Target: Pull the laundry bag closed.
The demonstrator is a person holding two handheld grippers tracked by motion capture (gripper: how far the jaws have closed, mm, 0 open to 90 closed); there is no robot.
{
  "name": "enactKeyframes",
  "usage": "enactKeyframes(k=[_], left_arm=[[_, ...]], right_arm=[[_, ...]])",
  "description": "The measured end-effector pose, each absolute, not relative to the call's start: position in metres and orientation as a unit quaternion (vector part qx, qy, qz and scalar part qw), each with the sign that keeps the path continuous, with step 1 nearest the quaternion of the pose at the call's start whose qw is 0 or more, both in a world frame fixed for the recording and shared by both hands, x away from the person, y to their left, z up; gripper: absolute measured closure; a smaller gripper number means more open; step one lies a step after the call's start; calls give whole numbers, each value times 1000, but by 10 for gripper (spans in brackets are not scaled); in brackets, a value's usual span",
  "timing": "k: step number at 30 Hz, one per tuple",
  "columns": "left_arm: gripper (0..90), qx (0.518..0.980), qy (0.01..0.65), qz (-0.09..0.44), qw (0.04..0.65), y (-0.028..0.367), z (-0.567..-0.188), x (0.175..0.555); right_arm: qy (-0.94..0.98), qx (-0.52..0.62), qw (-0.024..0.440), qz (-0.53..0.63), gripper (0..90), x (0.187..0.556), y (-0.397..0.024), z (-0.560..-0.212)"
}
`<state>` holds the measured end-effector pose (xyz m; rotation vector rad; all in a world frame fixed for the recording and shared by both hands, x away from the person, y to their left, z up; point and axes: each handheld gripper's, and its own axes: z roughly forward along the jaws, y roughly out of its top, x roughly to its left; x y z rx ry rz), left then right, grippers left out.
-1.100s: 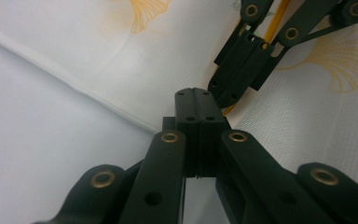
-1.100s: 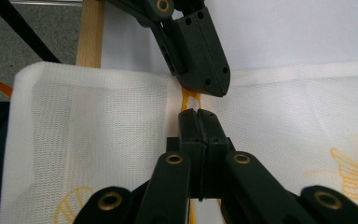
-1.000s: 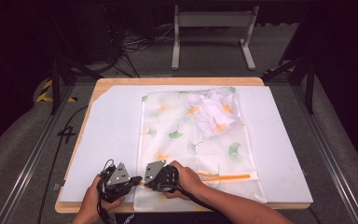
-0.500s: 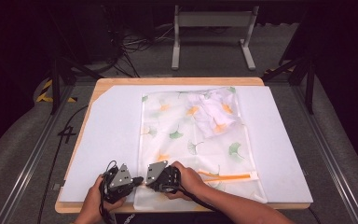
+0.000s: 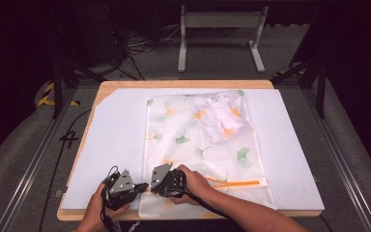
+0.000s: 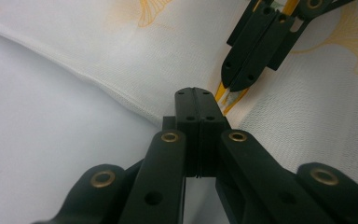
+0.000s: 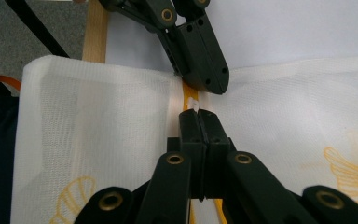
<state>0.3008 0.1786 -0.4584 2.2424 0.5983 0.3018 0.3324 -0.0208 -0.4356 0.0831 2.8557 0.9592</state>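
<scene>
Mesh bag [image 5: 198,145] with a ginkgo-leaf print lies flat on the white mat [image 5: 116,145] over the bench [image 5: 174,84], a crumpled white cloth [image 5: 221,113] inside it near its far end. Its orange zipper [image 5: 234,182] runs along the near edge. Both tongs meet at the bag's near left corner: the left tongs [image 5: 143,185] and right tongs [image 5: 152,184] sit tip to tip, almost touching.

In the left gripper view the left tongs [image 6: 193,100] are fully closed at the bag's hem, seemingly pinching the fabric. In the right gripper view the right tongs [image 7: 198,116] are pressed together on the small white zipper pull [image 7: 192,101].

Compared with 1 second ago, both hands have edged slightly toward the near left corner and the 2 tips have drawn closer. That suggests the zipper is at the end of its travel, though which way it runs cannot be told.
</scene>
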Motion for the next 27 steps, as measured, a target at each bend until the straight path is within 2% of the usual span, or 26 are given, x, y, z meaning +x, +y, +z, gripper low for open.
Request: enactKeyframes(k=[10,14,27], left_arm=[[900,883,234,116,390,179,-458,301],[900,882,234,115,392,180,-459,302],[900,884,232,112,391,180,-458,303]], right_arm=[[943,30,43,328,857,339,-15,-438],[942,34,39,332,889,341,-14,-440],[942,18,58,330,900,334,-24,-438]])
